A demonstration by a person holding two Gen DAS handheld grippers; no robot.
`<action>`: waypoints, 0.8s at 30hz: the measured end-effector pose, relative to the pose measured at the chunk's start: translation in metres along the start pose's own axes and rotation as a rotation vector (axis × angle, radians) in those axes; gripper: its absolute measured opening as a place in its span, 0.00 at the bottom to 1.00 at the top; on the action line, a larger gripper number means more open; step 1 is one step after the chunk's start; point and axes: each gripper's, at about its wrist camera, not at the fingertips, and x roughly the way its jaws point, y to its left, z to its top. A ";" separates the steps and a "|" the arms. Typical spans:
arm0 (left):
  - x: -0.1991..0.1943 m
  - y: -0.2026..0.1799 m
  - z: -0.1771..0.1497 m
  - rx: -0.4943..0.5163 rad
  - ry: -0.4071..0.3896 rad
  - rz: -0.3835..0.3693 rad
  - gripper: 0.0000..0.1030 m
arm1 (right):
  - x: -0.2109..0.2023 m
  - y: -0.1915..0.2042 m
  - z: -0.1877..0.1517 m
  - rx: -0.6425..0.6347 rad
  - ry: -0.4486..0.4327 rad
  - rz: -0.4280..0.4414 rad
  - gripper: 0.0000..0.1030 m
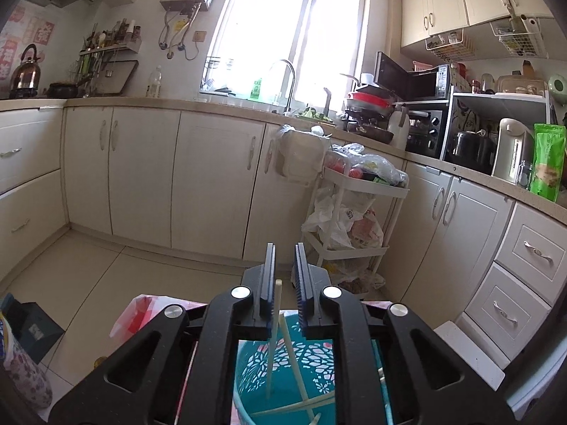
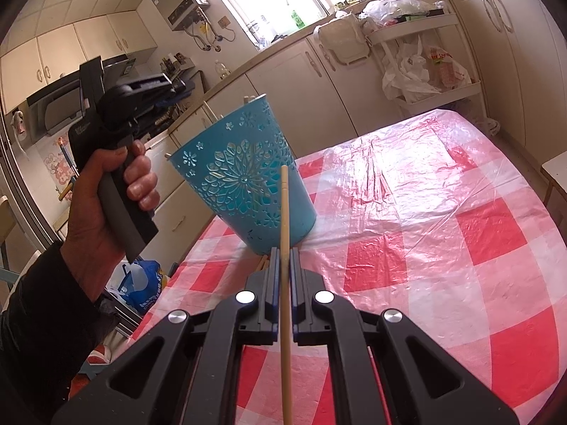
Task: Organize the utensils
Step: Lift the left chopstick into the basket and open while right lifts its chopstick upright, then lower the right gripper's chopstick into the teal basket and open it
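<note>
Wooden chopstick (image 2: pixel 284 248) clamped in right tool (image 2: pixel 282 253) — beside teal holder (image 2: pixel 244 180)

Home kitchen: cabinets (image 1: pixel 212 177), sink faucet (image 1: pixel 288 81), probably a microwave (image 1: pixel 421 78).

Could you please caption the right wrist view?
Right tongs grip a chopstick before the teal holder on checkered tablecloth.

Red-checked tablecloth (image 2: pixel 443 248), white trolley (image 1: pixel 354 212), kettle (image 1: pixel 25 71).
</note>
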 end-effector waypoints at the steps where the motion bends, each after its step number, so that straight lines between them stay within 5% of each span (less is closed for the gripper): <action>1: -0.005 0.002 -0.002 0.000 0.002 0.002 0.24 | -0.002 0.000 0.000 -0.001 -0.012 0.007 0.06; 10: -0.084 0.045 -0.031 -0.115 -0.082 0.084 0.42 | -0.018 -0.002 0.002 0.021 -0.097 0.058 0.06; 17: -0.086 0.083 -0.118 -0.260 0.138 0.110 0.43 | -0.029 0.023 0.035 0.014 -0.208 0.140 0.06; 24: -0.081 0.090 -0.154 -0.365 0.194 0.095 0.43 | -0.022 0.064 0.098 -0.011 -0.426 0.254 0.06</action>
